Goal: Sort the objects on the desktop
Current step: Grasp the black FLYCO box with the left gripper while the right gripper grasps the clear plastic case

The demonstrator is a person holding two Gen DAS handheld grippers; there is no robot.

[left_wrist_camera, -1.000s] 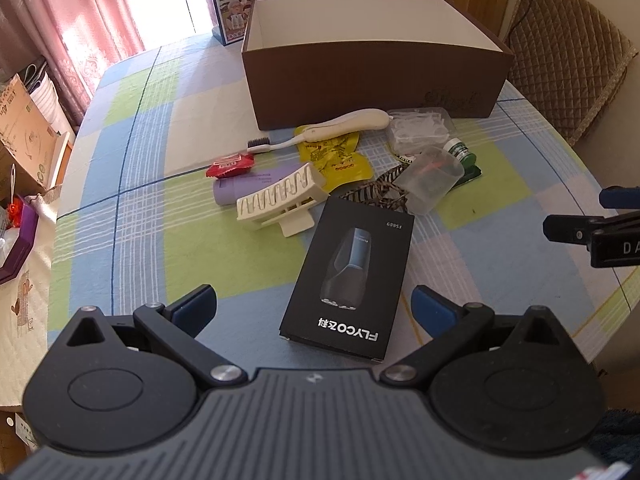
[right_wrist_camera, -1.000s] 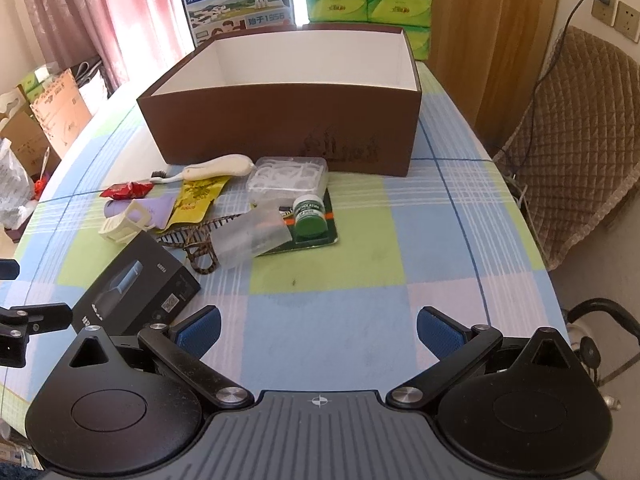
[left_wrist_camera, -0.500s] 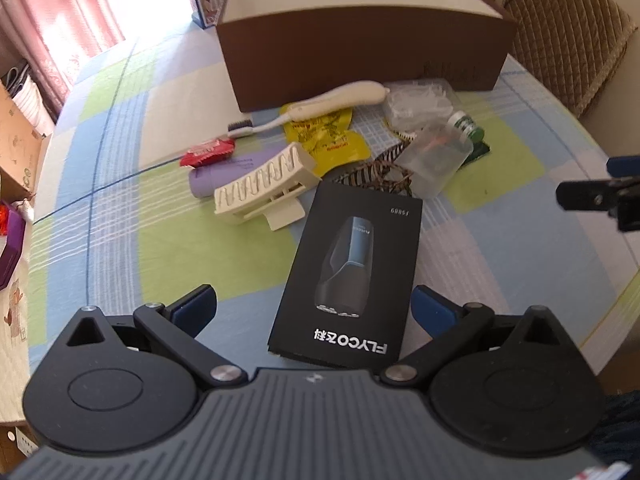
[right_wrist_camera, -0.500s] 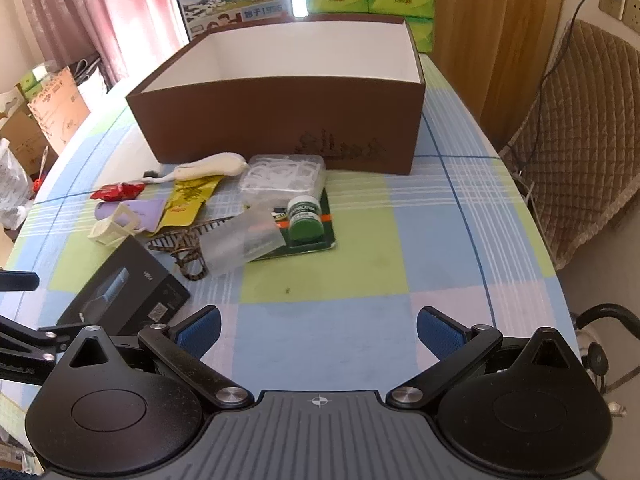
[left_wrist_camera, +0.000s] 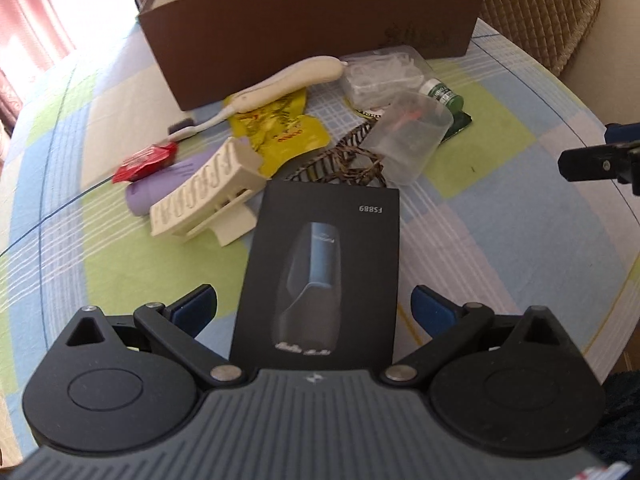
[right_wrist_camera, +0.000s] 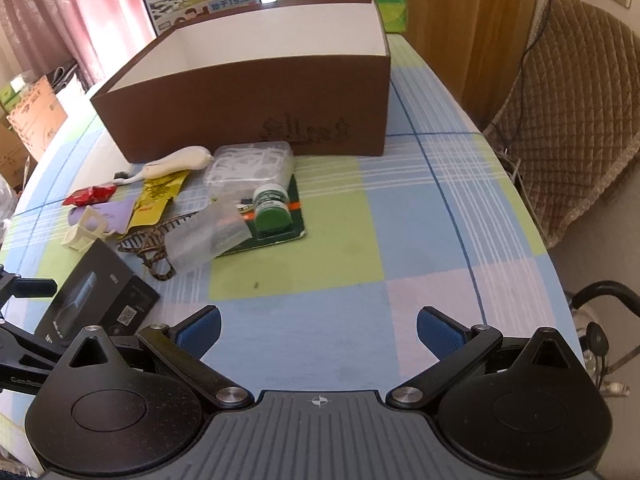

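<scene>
Black shaver box (left_wrist_camera: 320, 276) framed between wide-spread jaws of left gripper (left_wrist_camera: 314, 310), right gripper (right_wrist_camera: 318, 330) held equally wide over checked tablecloth (right_wrist_camera: 400, 216), brown box (right_wrist_camera: 256, 108) behind.

Each matte black plastic hand-held gripper (left_wrist_camera: 314, 310) (right_wrist_camera: 319, 332) has a ribbed grey body, silver pivot screws, round discs and blue-padded fingers (left_wrist_camera: 196, 306)

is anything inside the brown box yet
Cannot tell; the right wrist view shows only the brown box's bare white inner walls, and its floor is hidden.
</scene>
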